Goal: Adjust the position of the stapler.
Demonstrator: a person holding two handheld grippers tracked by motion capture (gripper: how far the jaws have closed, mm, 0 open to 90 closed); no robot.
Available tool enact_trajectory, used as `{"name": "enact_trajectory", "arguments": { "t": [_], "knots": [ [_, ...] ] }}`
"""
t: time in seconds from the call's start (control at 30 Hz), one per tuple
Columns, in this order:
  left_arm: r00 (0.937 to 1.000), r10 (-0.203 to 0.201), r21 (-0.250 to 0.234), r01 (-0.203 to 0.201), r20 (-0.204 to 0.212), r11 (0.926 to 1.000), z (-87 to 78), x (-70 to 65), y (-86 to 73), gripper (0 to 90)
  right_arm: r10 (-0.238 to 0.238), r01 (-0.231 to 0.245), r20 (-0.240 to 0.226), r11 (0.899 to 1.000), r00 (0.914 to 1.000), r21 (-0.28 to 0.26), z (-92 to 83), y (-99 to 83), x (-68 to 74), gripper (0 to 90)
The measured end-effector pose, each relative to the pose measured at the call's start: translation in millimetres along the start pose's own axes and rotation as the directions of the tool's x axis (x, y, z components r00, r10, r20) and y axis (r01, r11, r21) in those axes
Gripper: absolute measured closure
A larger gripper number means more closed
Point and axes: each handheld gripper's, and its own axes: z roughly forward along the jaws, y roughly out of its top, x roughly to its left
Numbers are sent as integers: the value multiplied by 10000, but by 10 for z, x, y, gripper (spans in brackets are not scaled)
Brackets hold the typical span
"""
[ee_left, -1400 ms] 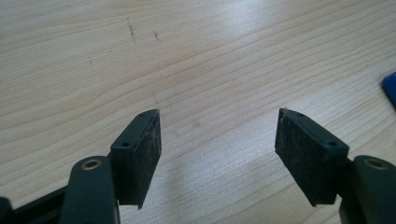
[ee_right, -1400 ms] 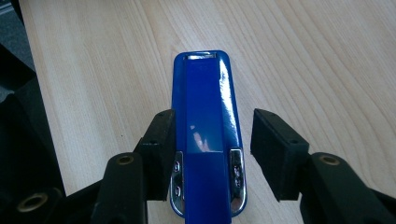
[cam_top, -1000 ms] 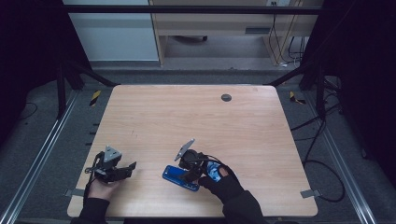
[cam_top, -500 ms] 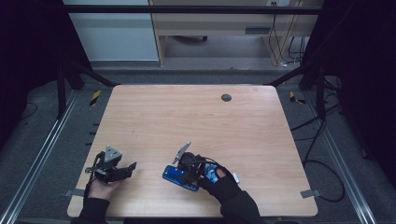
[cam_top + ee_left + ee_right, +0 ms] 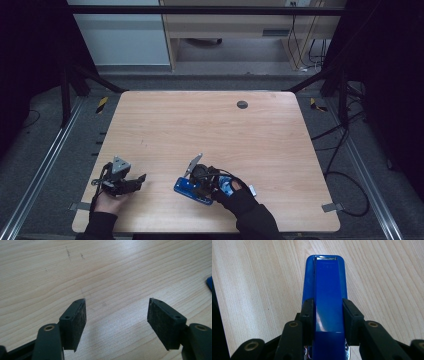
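The right gripper has just been closing and now clamps the glossy blue plastic stapler lying at the near edge of the pale wooden table, seemingly not yet lifted, while the left gripper waits open-jawed and empty.

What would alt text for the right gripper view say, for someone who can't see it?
A blue stapler lies lengthwise on a light wooden table, clamped at its sides between the two black pads of the right gripper. Its metal-tipped nose points away from the camera.
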Motion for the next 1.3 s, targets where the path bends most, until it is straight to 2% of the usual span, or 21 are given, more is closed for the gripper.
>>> {"name": "enact_trajectory", "arguments": {
  "t": [0.3, 0.5, 0.6, 0.77, 0.97, 1.03, 1.13, 1.3],
  "knots": [
    [10000, 12, 35, -12, 4, 10000, 0, 2, 1, 314, -164, 164, 46, 9999, 9999, -13, -51, -21, -5, 661],
    [10000, 12, 45, -12, 10, 10000, 2, -1, 1, 314, -252, 250, -63, 9992, 9997, -305, -243, -86, -80, 662],
    [10000, 0, 54, 0, 18, 10000, 4, -1, 1, 314, -378, 377, -17, 9987, 9993, -328, -328, -145, -122, 661],
    [10000, 0, 82, 0, 26, 10000, 11, -4, 1, 314, -464, 453, -286, 9983, 9985, -371, -445, -287, -209, 662],
    [10000, -15, 103, 15, 38, 9999, 18, -8, 0, 314, -767, 755, -480, 9968, 9959, -265, -470, -426, -257, 662],
    [10000, -9, 119, 9, 50, 9999, 22, -8, 0, 314, -989, 978, -652, 9950, 9930, -199, -450, -493, -273, 661],
    [10000, -2, 146, 1, 64, 9999, 27, -8, 1, 314, -1097, 1063, -965, 9935, 9893, -404, -425, -548, -287, 661],
    [10000, 13, 189, -15, 93, 9998, 32, -11, 1, 313, -1613, 1558, -1332, 9865, 9779, -506, -374, -559, -249, 661]
  ]
}}
